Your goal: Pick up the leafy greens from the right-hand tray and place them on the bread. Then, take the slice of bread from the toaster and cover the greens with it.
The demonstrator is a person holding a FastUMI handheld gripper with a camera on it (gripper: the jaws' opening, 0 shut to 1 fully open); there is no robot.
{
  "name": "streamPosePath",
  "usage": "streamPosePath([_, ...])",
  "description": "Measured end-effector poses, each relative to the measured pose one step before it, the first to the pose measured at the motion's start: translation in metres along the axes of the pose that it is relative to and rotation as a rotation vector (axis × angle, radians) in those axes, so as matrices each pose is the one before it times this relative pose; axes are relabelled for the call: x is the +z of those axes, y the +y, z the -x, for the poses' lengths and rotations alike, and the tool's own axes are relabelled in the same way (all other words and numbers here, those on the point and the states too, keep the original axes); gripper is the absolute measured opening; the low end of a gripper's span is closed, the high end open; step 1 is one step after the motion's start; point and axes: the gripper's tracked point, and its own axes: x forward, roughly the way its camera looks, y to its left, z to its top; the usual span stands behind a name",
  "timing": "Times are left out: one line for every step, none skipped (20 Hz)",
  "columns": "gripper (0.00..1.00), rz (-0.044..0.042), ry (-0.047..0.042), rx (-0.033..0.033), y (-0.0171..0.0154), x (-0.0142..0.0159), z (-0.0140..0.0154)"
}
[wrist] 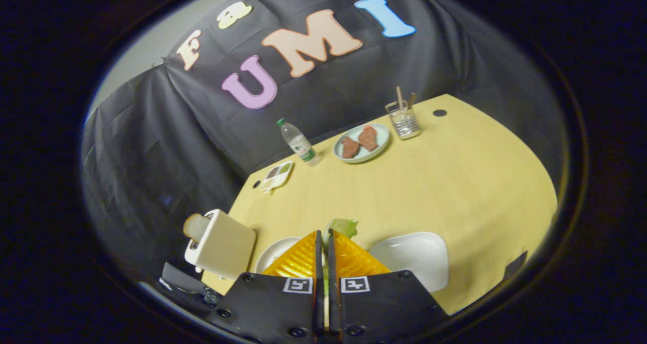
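Note:
My gripper (324, 233) is shut on the leafy greens (342, 227), whose pale green frill sticks out past the fingertips, held above the yellow table. Below the left finger lies a white plate (275, 253); whatever lies on it is hidden by the fingers. To the right of the fingers rests the white tray (414, 258), showing bare. Left of the plate stands a white toaster (222, 245) with a slice of bread (196, 227) poking out of its slot.
Across the yellow table (445, 182) sit a water bottle (299, 143), a pale plate with two pieces of meat (362, 142), a glass holding sticks (404, 119) and a small sauce dish (277, 176).

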Motion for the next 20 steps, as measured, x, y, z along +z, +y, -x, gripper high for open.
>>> streamPosePath([0.07,0.00217,0.0113,0.03348,0.01803,-0.0046,-0.00489])
streamPosePath([0.07,0.00548,0.01415,0.03502,0.01862,-0.00553,-0.00659])
streamPosePath([0.07,0.00646,0.01348,0.02108,0.01244,-0.00506,-0.00474])
streamPosePath([0.07,0.00808,0.01701,0.01837,0.0126,-0.00675,-0.00691])
streamPosePath([0.07,0.00566,0.0162,0.01783,0.01208,-0.00578,-0.00579])
streamPosePath([0.07,0.00439,0.01358,0.01566,0.01141,-0.00639,-0.00679])
streamPosePath([0.06,0.00695,0.01602,0.0122,0.01043,-0.00722,-0.00682])
streamPosePath([0.06,0.00871,0.01689,0.01294,0.01096,-0.00889,-0.00538])
streamPosePath([0.06,0.00878,0.01656,0.01151,0.00961,-0.00706,-0.00658])
streamPosePath([0.06,0.00741,0.01567,0.00726,0.00794,-0.00742,-0.00539])
streamPosePath([0.06,0.00542,0.01119,-0.00047,0.00508,-0.00702,-0.00432])
streamPosePath([0.06,0.00307,0.00737,-0.01642,-0.00026,-0.00477,-0.00638])
streamPosePath([0.07,0.00205,0.00498,-0.02401,-0.00305,-0.00261,-0.00625])
streamPosePath([0.07,-0.00138,0.00403,-0.02724,-0.00519,-0.00316,-0.00593])
streamPosePath([0.07,-0.00059,0.00478,-0.0353,-0.00766,-0.0041,-0.00582])
streamPosePath([0.07,0.00069,0.013,-0.04171,-0.01011,-0.00703,-0.00346])
streamPosePath([0.07,0.00232,0.01329,-0.04717,-0.01109,-0.00719,-0.0058])
streamPosePath([0.07,0.00373,0.00701,-0.03737,-0.01033,-0.00449,-0.0046])
streamPosePath([0.07,0.00342,0.00962,-0.0403,-0.01091,-0.00549,-0.0047])
streamPosePath([0.07,-0.00213,0.01219,-0.03035,-0.00761,-0.00675,-0.00271])
